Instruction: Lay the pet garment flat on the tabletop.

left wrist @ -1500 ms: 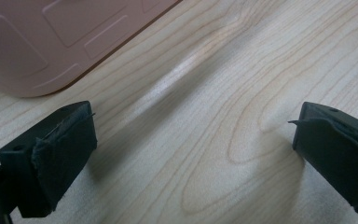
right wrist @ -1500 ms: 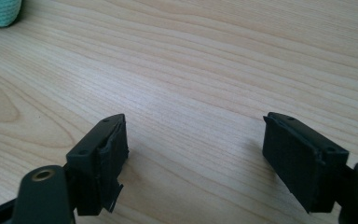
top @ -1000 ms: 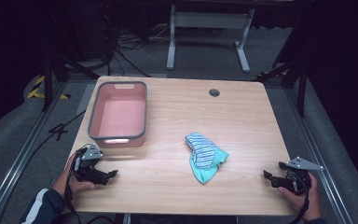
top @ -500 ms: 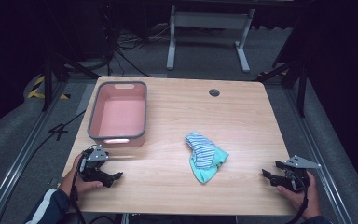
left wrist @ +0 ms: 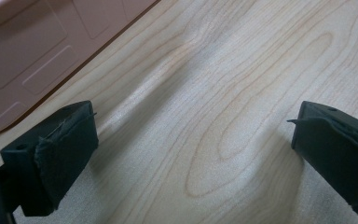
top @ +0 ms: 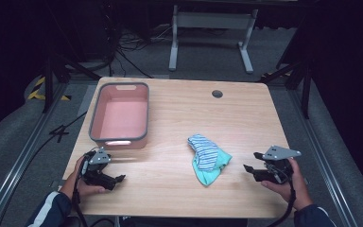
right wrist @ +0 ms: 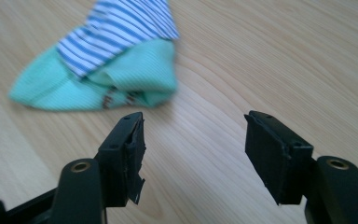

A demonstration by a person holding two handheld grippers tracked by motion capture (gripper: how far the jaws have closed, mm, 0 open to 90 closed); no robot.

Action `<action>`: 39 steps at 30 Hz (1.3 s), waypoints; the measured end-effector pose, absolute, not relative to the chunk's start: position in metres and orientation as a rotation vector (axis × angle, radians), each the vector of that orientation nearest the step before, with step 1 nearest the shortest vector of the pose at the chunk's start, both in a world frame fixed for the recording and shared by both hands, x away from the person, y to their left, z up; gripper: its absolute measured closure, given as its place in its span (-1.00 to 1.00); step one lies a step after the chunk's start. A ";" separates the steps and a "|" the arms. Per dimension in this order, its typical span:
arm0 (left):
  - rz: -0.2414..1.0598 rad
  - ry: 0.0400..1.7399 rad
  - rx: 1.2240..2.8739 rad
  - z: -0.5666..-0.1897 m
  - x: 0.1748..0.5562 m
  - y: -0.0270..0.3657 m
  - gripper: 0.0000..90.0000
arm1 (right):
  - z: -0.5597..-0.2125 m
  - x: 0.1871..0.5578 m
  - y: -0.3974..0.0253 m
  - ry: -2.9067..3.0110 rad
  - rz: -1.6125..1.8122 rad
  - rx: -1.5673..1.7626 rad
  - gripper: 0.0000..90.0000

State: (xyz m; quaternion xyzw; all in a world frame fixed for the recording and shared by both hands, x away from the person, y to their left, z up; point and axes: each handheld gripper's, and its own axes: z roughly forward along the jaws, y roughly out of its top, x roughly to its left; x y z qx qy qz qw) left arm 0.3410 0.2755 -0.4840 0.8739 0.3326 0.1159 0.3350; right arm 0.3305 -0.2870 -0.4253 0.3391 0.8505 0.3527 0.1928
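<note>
The right gripper (top: 253,166) is held low over the light wooden counter (top: 179,118) near its right front corner, with its jaws spread wide and nothing between them. Just ahead of the jaws, slightly toward the left one in the right gripper view, a crumpled mint-green cloth with a blue-and-white striped part (right wrist: 107,65) is seen lying flat on the counter; it is near the jaw tips but apart from them. In the high view the same cloth (top: 208,158) is found to the left of the right gripper, between the two grippers and closer to the right one.

The left gripper (top: 116,179) is held by a hand (top: 82,182) near the counter's left front corner, its jaws likewise spread wide and closed on nothing, with bare wood seen between them. A pink rectangular plastic tub with a grey rim (top: 120,116) is placed just beyond the left gripper; its pink side wall (left wrist: 32,51) is seen at the upper left of the left gripper view, beside the left jaw but not touched by it.
</note>
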 end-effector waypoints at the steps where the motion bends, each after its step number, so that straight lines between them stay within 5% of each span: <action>1: 0.305 0.865 2.282 -0.484 0.341 0.275 -0.99 | -0.422 0.332 -0.280 2.405 0.989 0.932 -0.12; 19: 0.282 0.797 2.304 -0.484 0.350 0.243 -0.99 | -0.428 0.363 -0.161 2.713 0.832 0.600 0.35; 36: 0.234 0.668 2.339 -0.484 0.378 0.180 -0.99 | -0.455 0.378 -0.141 2.796 0.766 0.638 0.31; 39: 0.227 0.656 2.342 -0.484 0.380 0.169 -0.99 | -0.457 0.379 -0.144 2.771 0.792 0.667 0.48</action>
